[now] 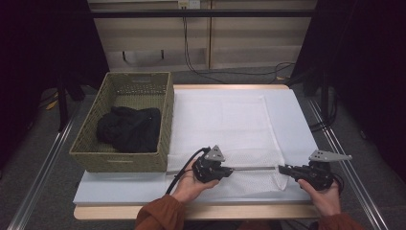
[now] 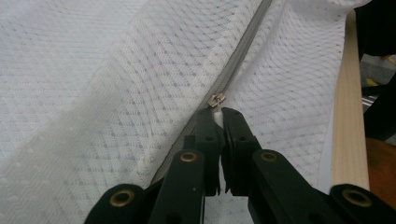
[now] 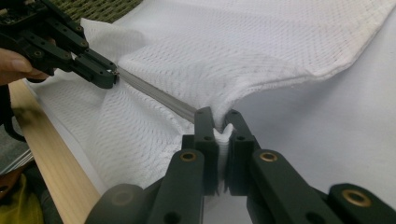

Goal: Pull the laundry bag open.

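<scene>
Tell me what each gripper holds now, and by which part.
Left gripper: white mesh laundry bag, pinched beside its small metal zipper slider. Right gripper: the bag's fabric at the zipper's end.

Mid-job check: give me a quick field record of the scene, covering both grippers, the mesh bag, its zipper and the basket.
left gripper: shut on the zipper pull
right gripper: shut on the mesh bag at its zipper-end corner
zipper: stretched straight between the two grippers, along the bag's near edge
mesh bag: white, lying flat on the table
basket: woven, at the table's left, touching the bag's edge
dark garment: bundled inside the basket
</scene>
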### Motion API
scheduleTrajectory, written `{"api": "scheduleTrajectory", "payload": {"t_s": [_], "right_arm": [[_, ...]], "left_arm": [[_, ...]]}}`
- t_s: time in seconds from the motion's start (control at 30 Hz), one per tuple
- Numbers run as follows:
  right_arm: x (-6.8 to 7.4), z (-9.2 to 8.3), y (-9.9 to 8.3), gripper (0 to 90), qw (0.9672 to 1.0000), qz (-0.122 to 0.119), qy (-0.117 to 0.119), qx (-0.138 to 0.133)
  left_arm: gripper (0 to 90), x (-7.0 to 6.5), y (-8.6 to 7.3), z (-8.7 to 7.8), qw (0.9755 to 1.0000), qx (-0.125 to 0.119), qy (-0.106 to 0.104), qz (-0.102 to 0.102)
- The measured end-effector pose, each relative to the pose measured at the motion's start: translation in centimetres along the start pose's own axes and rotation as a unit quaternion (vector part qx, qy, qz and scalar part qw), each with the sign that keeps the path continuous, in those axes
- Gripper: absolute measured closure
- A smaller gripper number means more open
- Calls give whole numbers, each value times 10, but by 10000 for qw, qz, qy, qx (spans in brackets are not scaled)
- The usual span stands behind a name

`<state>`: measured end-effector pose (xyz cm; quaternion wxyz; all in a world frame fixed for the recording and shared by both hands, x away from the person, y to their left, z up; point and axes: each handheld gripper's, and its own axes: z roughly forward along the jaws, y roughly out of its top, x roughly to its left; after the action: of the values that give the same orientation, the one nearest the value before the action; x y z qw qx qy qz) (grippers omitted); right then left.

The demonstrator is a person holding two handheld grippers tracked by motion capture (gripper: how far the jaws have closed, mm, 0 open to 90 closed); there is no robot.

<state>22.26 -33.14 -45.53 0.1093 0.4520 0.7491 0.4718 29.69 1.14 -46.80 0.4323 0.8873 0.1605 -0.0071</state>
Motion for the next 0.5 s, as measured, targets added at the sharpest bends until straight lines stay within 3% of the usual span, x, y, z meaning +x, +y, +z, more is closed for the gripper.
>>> {"api": "scheduleTrajectory", "payload": {"t_s": [0.07, 0.1, 0.27, 0.33, 0.37, 0.5], "right_arm": [[0, 0, 0, 863, 10000, -3, 28, 0], [0, 0, 0, 863, 10000, 10, 14, -4], [0, 0, 0, 863, 10000, 0, 28, 7], [0, 0, 0, 863, 10000, 32, -3, 4], [0, 0, 0, 863, 10000, 27, 8, 20], [1, 0, 0, 863, 10000, 28, 10, -2]], "left_arm": [[862, -1, 1, -2, 10000, 80, 43, 32], [862, -2, 0, -1, 10000, -27, 5, 3], [862, 0, -1, -4, 10000, -14, 40, -16], [862, 0, 1, -7, 9999, 107, 82, 20], [862, -1, 1, -6, 10000, -3, 79, 6], [862, 0, 1, -8, 10000, 43, 57, 17]]}}
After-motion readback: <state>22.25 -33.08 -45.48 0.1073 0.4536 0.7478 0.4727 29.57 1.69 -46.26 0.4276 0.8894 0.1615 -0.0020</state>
